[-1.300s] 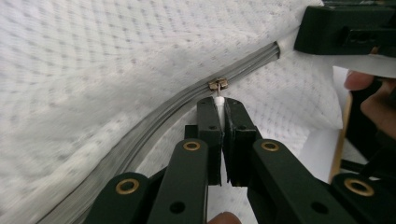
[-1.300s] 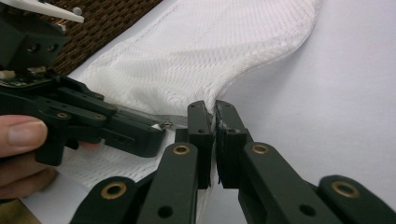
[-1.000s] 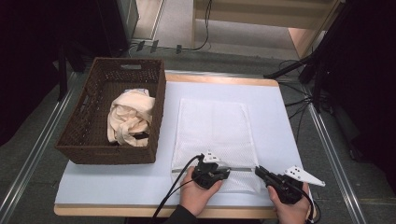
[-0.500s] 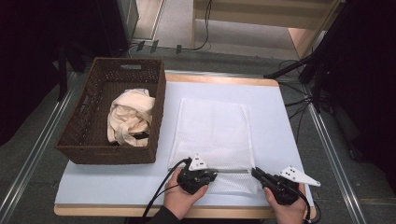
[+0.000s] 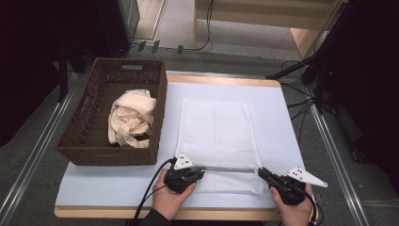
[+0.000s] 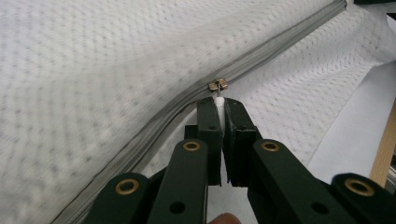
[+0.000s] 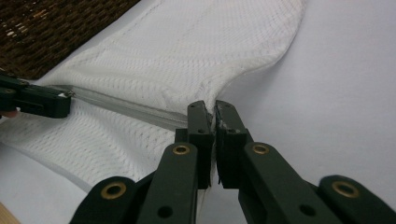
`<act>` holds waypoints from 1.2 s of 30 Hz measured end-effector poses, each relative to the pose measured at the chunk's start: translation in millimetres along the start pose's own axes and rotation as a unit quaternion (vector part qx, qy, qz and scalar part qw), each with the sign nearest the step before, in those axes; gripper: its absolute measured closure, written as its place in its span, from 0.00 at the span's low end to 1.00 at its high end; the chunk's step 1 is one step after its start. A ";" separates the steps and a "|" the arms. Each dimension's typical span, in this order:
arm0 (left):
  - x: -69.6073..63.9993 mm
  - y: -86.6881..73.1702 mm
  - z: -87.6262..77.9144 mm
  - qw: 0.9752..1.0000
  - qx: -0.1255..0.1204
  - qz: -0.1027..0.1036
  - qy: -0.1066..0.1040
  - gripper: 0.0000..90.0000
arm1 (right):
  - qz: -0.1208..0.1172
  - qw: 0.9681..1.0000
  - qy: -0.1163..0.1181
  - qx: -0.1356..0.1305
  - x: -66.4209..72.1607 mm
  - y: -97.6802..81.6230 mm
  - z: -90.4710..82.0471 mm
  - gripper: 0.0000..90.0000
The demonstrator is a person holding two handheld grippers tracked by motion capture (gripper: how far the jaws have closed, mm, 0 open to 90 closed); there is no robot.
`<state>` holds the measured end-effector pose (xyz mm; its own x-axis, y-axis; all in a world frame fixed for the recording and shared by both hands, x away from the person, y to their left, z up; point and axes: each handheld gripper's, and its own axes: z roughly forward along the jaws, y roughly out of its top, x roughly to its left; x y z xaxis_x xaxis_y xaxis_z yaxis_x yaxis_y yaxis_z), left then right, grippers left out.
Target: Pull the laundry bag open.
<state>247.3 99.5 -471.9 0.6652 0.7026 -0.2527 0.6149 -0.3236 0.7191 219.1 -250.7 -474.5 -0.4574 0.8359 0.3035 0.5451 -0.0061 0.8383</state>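
Note:
A white mesh bag lies flat on the white table cover, its grey zipper running along the near edge. My left gripper is shut on the zipper's white pull tab, just behind the metal slider, near the bag's near-left corner. My right gripper is shut on the bag's fabric at the zipper's right end. The zipper is drawn taut between the two. In the right gripper view the left gripper shows at the far left.
A dark wicker basket stands left of the bag with a cream cloth bundled inside. The table's wooden front edge runs just under both hands. Metal rails and cables lie on the floor around the table.
My left gripper has slid left along the near edge of the bag, taking the slider with it; a longer stretch of zipper now shows between the grippers. The right gripper has stayed put.

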 end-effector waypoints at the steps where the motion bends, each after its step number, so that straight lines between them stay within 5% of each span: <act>1: 0.8 -0.9 -2.2 1.000 0.001 -0.001 0.004 0.97 | -0.002 1.000 0.001 -0.001 -0.6 -0.2 0.5 0.97; 36: 37.9 -31.9 -68.7 0.998 -0.016 -0.033 0.060 0.97 | -0.002 1.000 0.001 0.003 -1.1 -0.1 1.4 0.97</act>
<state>223.8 179.9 -460.0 0.5672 0.7929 -0.2229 0.6413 -0.2553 0.7236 220.5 -250.8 -475.5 -0.4612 0.8344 0.3017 0.5482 0.0006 0.8364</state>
